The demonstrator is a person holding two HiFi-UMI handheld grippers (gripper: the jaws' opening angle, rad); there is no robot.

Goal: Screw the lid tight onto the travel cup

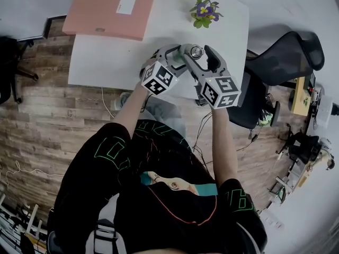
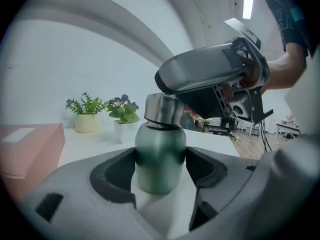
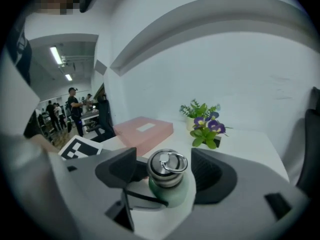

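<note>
My left gripper [image 2: 160,156] pinches the green cup [image 2: 159,176] by its body, over the near edge of the desk [image 1: 106,62]. The right gripper [image 3: 164,159] has its fingers [image 3: 212,176] spread around the steel lid [image 3: 166,168], not touching it. If I close them off-centre, they may slip on the smooth metal and leave the lid loose. The lid looks seated straight.

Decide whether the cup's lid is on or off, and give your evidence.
On. The steel lid sits square on the neck of the green cup; whether it is screwed tight cannot be told.
</note>
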